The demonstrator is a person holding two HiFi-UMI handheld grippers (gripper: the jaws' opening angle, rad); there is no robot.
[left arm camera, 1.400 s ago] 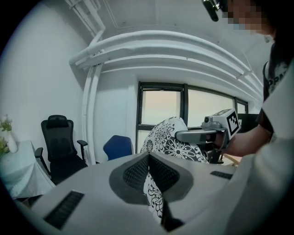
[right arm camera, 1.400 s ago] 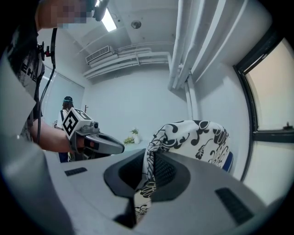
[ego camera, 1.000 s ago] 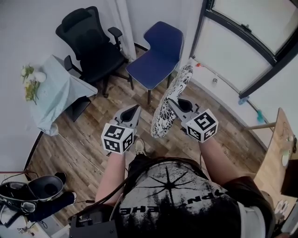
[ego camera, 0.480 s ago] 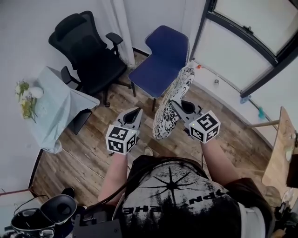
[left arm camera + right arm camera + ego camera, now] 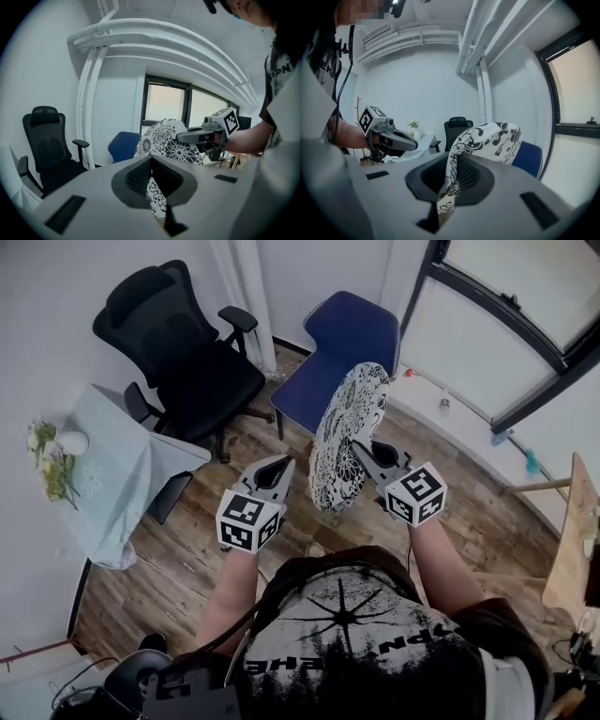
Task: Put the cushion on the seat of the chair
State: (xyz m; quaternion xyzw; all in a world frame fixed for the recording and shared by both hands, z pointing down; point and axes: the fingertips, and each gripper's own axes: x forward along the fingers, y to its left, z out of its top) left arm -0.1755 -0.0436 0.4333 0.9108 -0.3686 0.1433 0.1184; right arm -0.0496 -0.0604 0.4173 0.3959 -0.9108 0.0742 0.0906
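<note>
- The right gripper [image 5: 367,456] is seen closed on the lower edge of the cushion [image 5: 343,430], with the patterned cloth pinched between its jaws.
- The cushion (black-and-white, flowered) is held up on edge in the air, tilted a little, above the floor [image 5: 225,460].
- The left gripper [image 5: 279,468] is held just beside the cushion without touching it; its jaws are brought together on nothing.
- The blue chair [image 5: 328,390] is found just beyond the cushion, whose top edge overlaps the front of the seat in the head view; the cushion is not laid on the seat.
- A black office chair [image 5: 187,362] is placed to the left of the blue one.
- A cloth-covered table [image 5: 108,470] with flowers [image 5: 52,460] is set farther left.
</note>
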